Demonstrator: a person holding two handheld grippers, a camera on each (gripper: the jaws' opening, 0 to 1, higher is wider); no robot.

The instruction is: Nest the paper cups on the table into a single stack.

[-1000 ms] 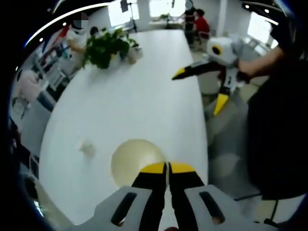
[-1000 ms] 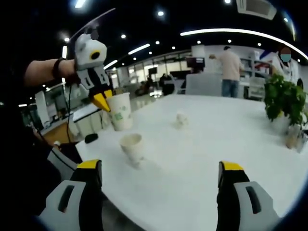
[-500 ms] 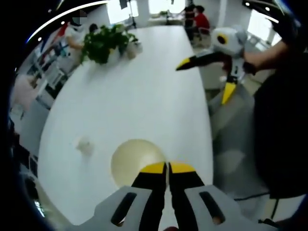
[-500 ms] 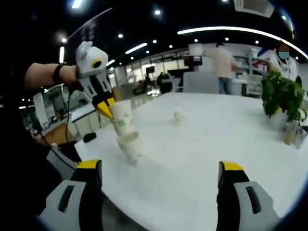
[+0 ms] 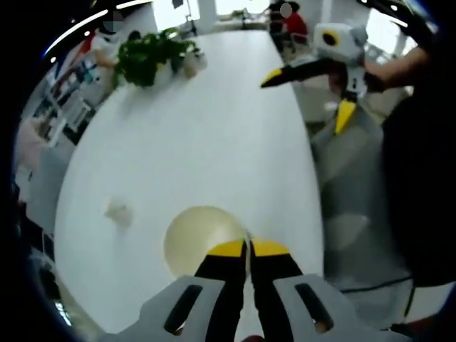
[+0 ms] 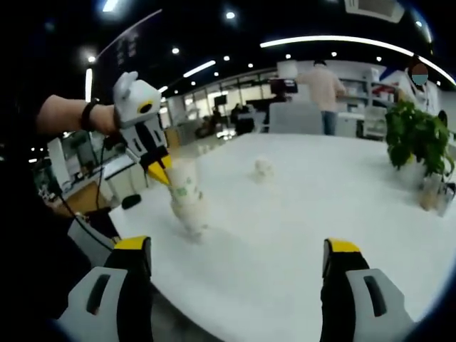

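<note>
In the left gripper view, the left gripper [image 5: 248, 248] is pinching the rim of a paper cup [image 5: 204, 239], its fingers [image 5: 228, 249] pressed together on the cup's near edge, and the cup's open mouth is facing the camera above the white table [image 5: 192, 142]. In the right gripper view, that cup [image 6: 185, 185] is sitting tilted inside a second cup [image 6: 191, 216] standing near the table's [image 6: 306, 235] left edge, so the two are already partly nested. The left gripper [image 6: 158, 168] is hanging over them from a person's hand [image 6: 107, 118]. A small crumpled white object [image 5: 118, 211] is lying on the table well apart from the cups. The right gripper [image 6: 235, 249] is hovering low over the table with its fingers [image 6: 133, 246] spread wide and holding nothing. A potted plant [image 6: 417, 142] is standing at the far side.
</note>
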